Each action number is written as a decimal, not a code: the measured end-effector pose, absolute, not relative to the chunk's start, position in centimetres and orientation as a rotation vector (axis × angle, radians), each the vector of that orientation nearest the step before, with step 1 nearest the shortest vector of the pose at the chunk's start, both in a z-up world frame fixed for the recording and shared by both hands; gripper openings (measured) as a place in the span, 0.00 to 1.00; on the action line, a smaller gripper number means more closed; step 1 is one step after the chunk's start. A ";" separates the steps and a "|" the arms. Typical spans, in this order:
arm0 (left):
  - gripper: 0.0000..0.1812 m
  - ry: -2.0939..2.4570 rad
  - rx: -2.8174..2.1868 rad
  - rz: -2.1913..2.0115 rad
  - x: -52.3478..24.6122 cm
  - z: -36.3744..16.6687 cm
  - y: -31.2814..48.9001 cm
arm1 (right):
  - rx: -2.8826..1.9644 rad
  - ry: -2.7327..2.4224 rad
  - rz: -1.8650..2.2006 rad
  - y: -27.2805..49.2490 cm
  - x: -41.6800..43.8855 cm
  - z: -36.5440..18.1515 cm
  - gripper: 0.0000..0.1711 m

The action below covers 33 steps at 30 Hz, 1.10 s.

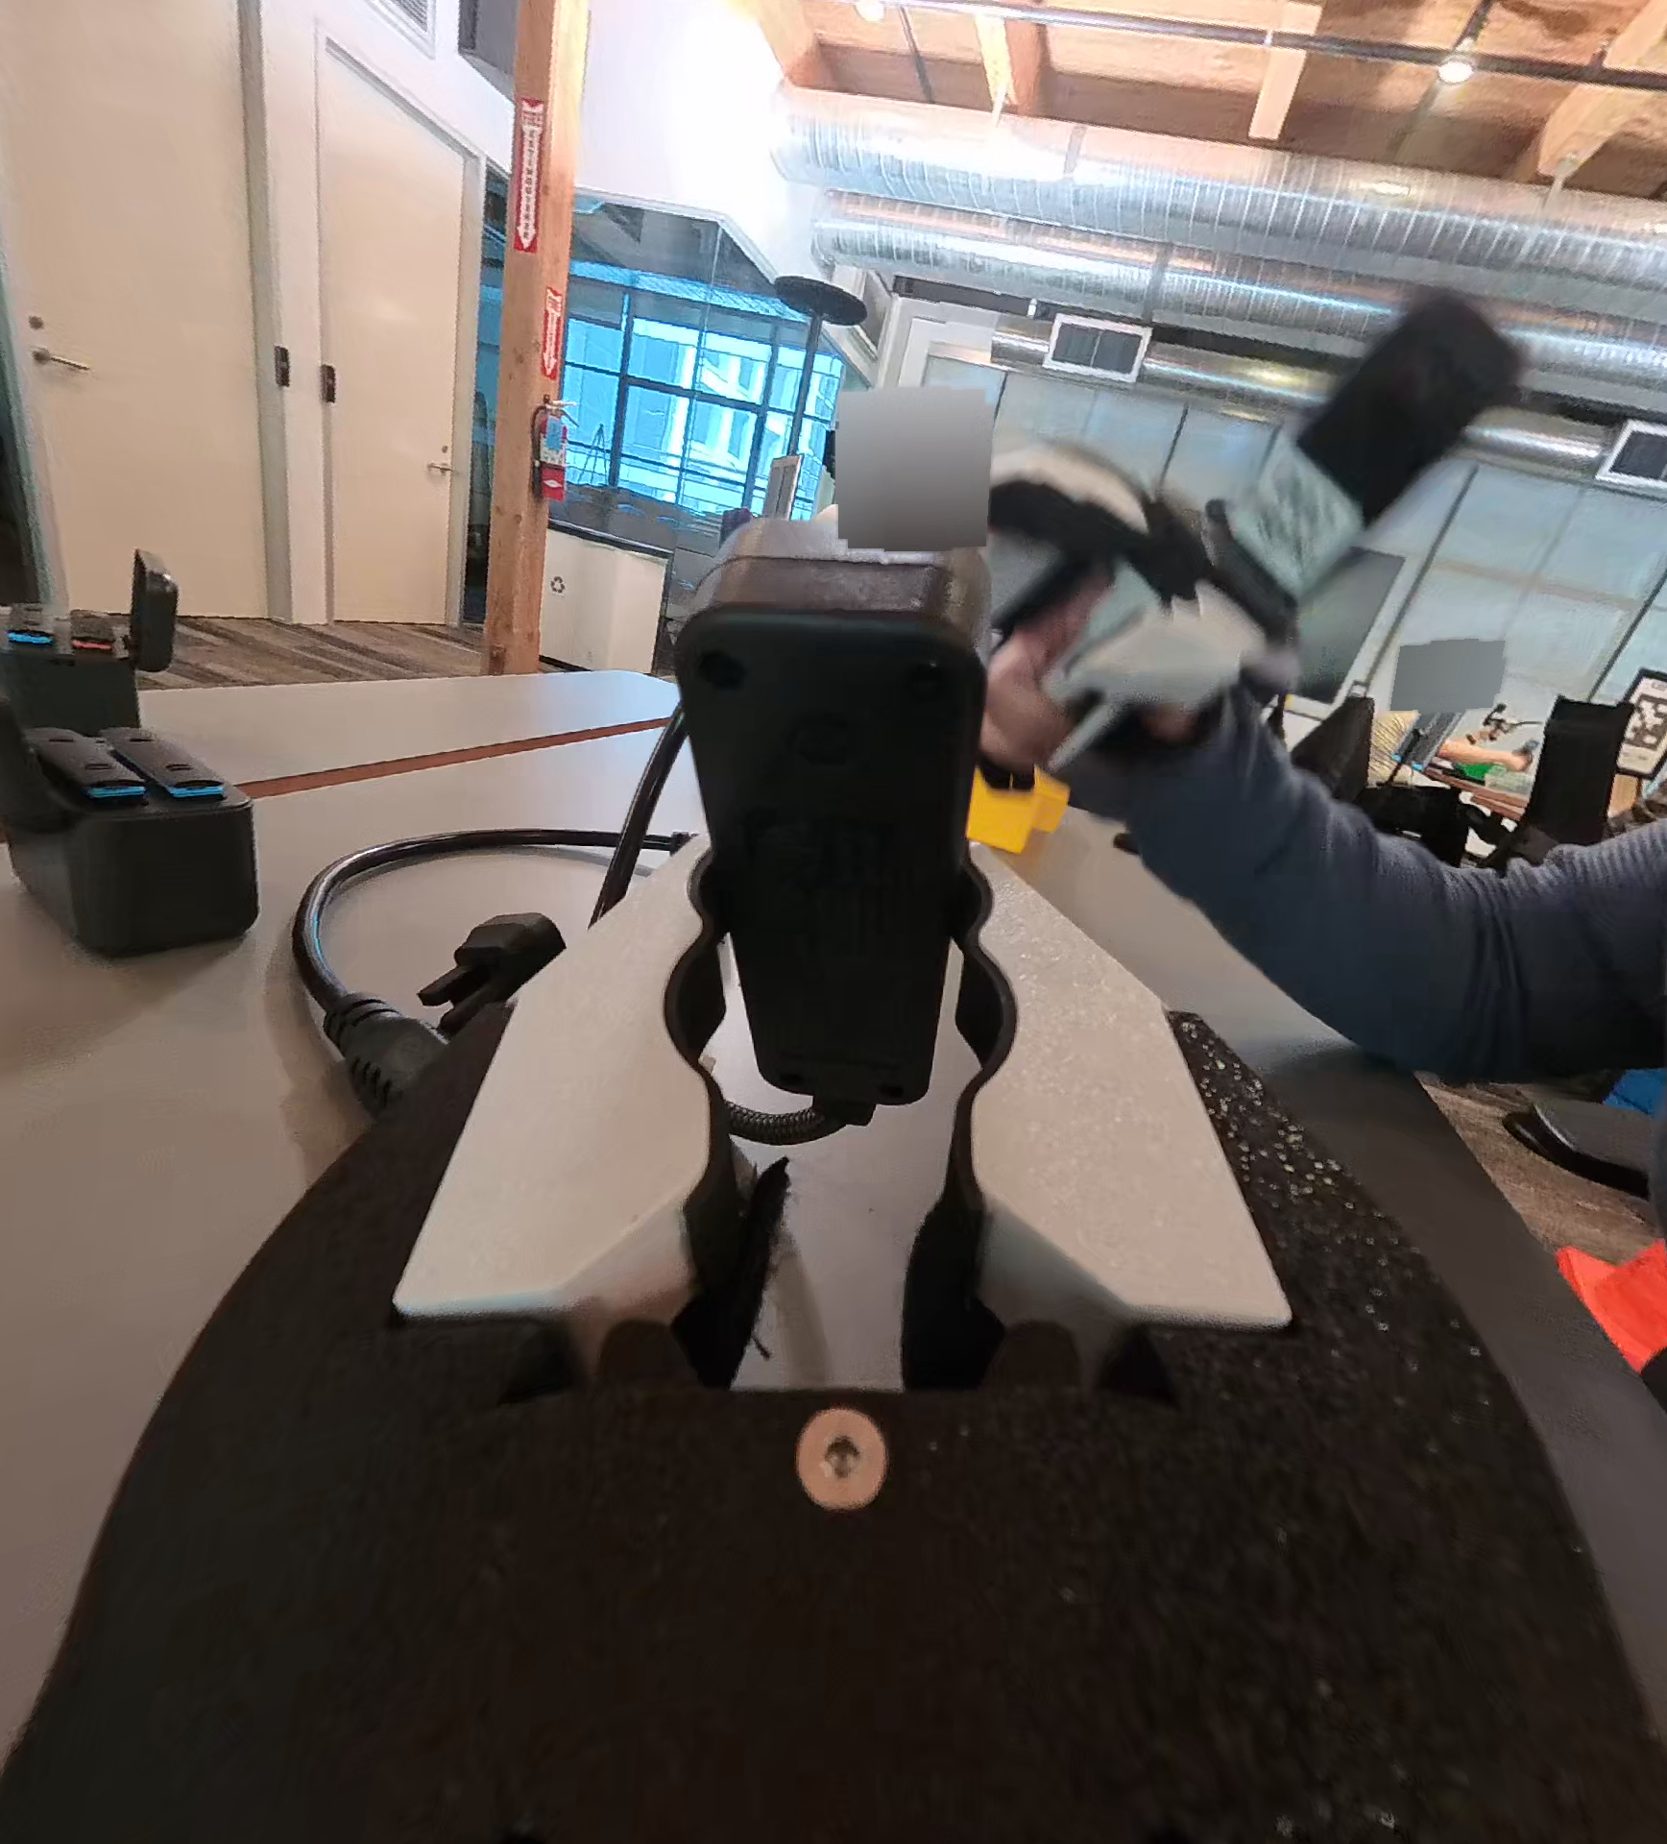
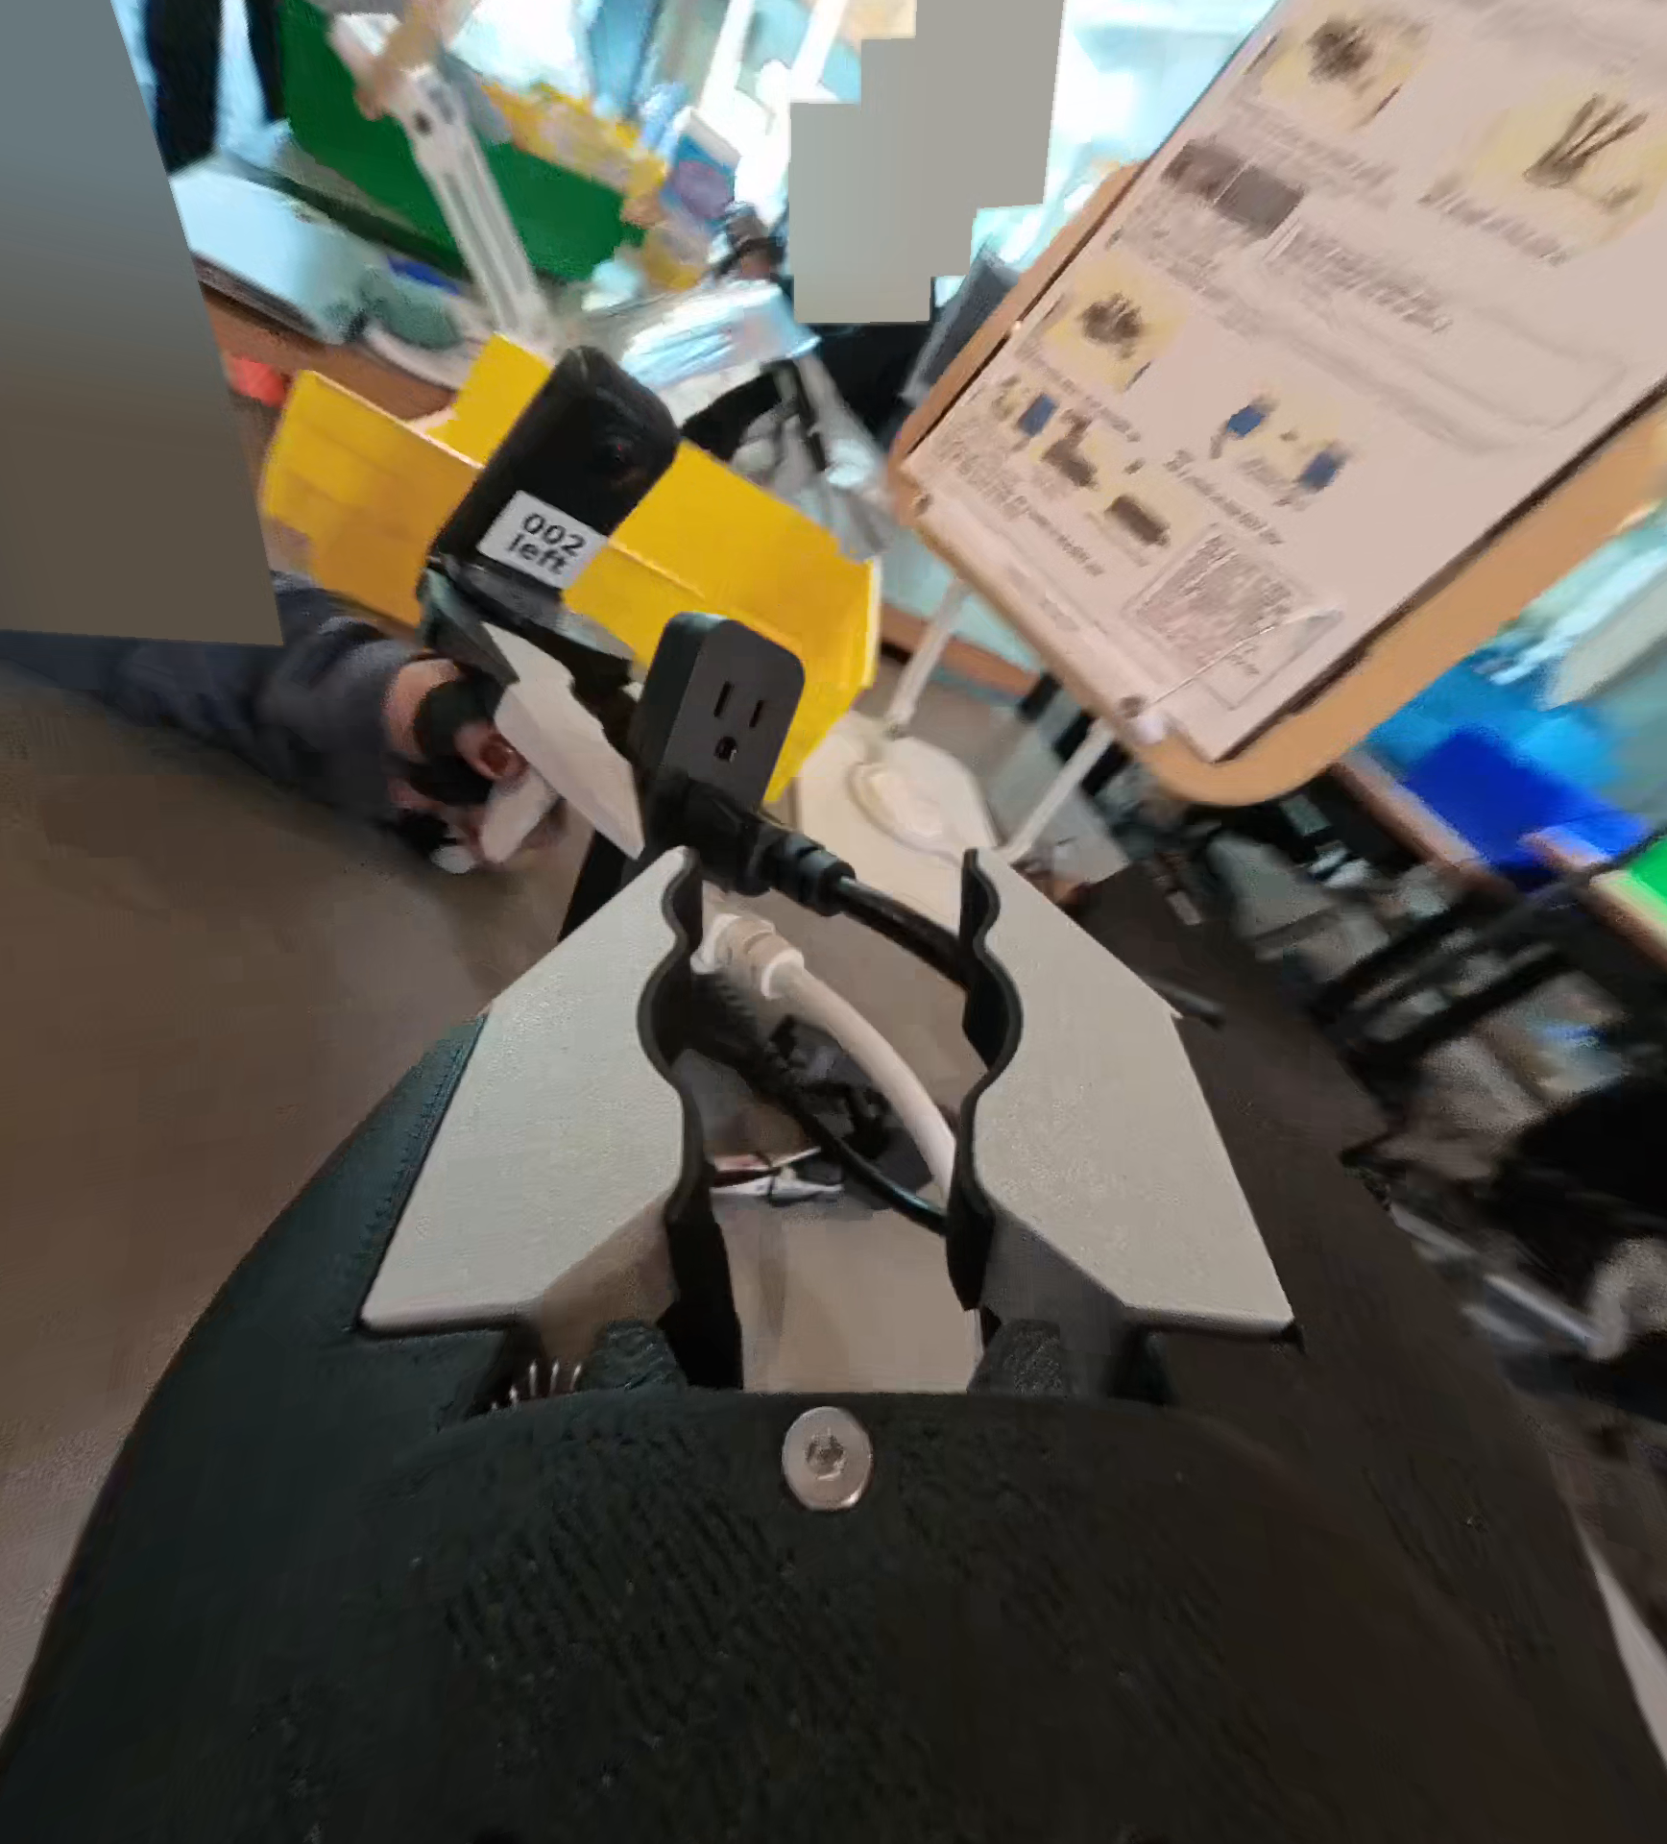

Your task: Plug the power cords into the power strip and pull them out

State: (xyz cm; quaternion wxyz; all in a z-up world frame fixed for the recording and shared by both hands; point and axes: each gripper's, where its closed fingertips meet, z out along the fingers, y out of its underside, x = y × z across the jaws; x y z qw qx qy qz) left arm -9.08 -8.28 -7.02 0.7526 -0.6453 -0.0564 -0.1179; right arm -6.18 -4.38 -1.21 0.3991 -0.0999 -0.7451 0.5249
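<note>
My left gripper (image 1: 839, 868) is shut on a black power strip (image 1: 830, 778) and holds it upright above the table, back toward the camera. In the right wrist view the strip (image 2: 720, 698) shows one free outlet, with a black plug (image 2: 745, 833) seated below it. The plug's black cord (image 2: 894, 913) runs between my right gripper's (image 2: 830, 878) open fingers. A white cord (image 2: 859, 1038) lies under them. The right gripper (image 1: 1139, 639) appears blurred, raised to the right of the strip. A loose black plug (image 1: 495, 953) and thick cord (image 1: 311, 898) lie on the table.
A black charger box (image 1: 131, 848) stands on the grey table (image 1: 111, 1148) at left. A yellow bin (image 2: 730, 559) sits behind the strip. A tilted board with printed sheets (image 2: 1308, 399) stands at right. A person's sleeve (image 1: 1358, 898) reaches in from the right.
</note>
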 end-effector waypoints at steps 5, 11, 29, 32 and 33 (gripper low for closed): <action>0.23 -0.105 -1.421 -0.261 -9.0 -7.1 -8.3 | -0.406 -2.166 1.341 -4.3 -7.9 -2.1 0.32; 0.23 -0.058 -1.444 -0.259 -8.6 -7.3 -8.3 | -0.332 -2.145 1.315 -4.7 -8.1 -2.3 0.25; 0.23 0.272 -1.556 -0.051 -5.7 -8.4 -8.4 | -0.176 -2.438 0.940 -7.8 -5.0 -6.2 0.28; 0.23 0.287 -1.558 -0.040 -5.4 -8.4 -8.2 | -0.173 -2.529 0.906 -8.0 -4.4 -7.7 0.21; 0.23 0.288 -1.559 -0.038 -5.4 -8.4 -8.2 | -0.166 -2.533 0.911 -8.2 -4.4 -7.8 0.19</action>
